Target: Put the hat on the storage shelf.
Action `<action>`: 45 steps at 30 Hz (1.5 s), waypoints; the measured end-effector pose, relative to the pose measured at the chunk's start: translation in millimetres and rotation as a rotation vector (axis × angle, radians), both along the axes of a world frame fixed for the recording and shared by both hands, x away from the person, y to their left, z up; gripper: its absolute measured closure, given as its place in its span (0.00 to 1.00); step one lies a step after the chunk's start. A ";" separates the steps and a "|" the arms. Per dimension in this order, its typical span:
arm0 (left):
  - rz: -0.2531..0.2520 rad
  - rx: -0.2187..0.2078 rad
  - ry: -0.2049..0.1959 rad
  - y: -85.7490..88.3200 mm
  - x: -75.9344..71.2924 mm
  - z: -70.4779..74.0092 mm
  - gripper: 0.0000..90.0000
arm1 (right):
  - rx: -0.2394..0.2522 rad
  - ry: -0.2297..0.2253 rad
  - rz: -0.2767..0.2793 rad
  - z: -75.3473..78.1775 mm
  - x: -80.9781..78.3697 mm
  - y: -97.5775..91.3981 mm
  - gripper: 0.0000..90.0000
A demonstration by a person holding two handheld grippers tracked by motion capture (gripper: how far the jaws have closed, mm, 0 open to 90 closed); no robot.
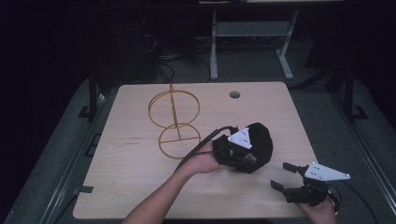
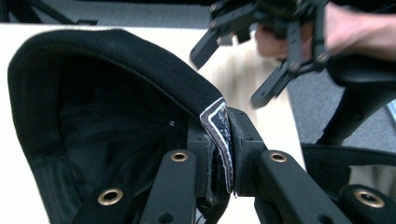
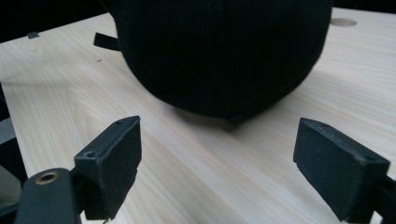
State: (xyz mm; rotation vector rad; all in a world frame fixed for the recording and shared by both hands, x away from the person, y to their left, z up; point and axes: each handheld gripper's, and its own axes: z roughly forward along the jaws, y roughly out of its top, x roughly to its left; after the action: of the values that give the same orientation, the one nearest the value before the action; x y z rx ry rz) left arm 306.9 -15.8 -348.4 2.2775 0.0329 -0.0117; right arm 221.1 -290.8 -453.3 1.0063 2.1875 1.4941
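A black cap (image 1: 262,139) lies right of the table's middle. My left gripper (image 1: 246,157) is shut on the cap's rim, and a person's hand holds it from the left. In the left gripper view the jaws (image 2: 223,135) pinch the cap's edge with its white-lined seam, and the cap's dark inside (image 2: 107,107) opens to the left. My right gripper (image 1: 281,175) hovers open near the front right corner, a short way from the cap. In the right gripper view the cap's crown (image 3: 219,56) rises ahead of the wide-apart fingers (image 3: 116,149), which hold nothing.
A gold wire stand (image 1: 173,119) of two rings on a post stands left of the cap. The light wooden table (image 1: 130,186) has a round cable hole (image 1: 234,94) at the back. A metal frame (image 1: 252,28) stands on the floor beyond.
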 end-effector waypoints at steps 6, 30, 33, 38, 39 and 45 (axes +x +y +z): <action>-0.066 -0.031 -0.001 -8.2 -10.1 13.1 0.90 | 0.019 -0.042 -0.018 4.7 1.3 3.7 0.20; -0.189 -0.014 -0.055 -28.9 -31.8 31.9 0.91 | 0.057 -0.130 0.078 14.6 -9.9 -5.1 0.92; -0.159 -0.011 -0.048 -24.9 -28.0 29.5 0.89 | 0.051 -0.125 0.075 15.2 -9.7 -5.8 0.92; -0.102 0.006 -0.070 -19.4 -25.5 29.2 0.77 | 0.052 -0.118 0.073 17.6 -10.2 -5.7 0.93; -0.097 0.015 -0.076 -18.5 -25.4 29.8 0.75 | 0.053 -0.115 0.073 18.2 -10.0 -5.6 0.93; -0.047 0.016 -0.106 -9.3 -28.1 34.4 0.58 | 0.041 -0.102 0.066 21.1 -9.0 -6.1 0.93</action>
State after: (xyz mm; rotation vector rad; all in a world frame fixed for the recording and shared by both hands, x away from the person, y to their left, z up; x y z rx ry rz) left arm 278.8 -25.2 -314.0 2.2909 -0.0767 0.0842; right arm 212.1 -296.8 -432.2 0.8585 2.1461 1.5886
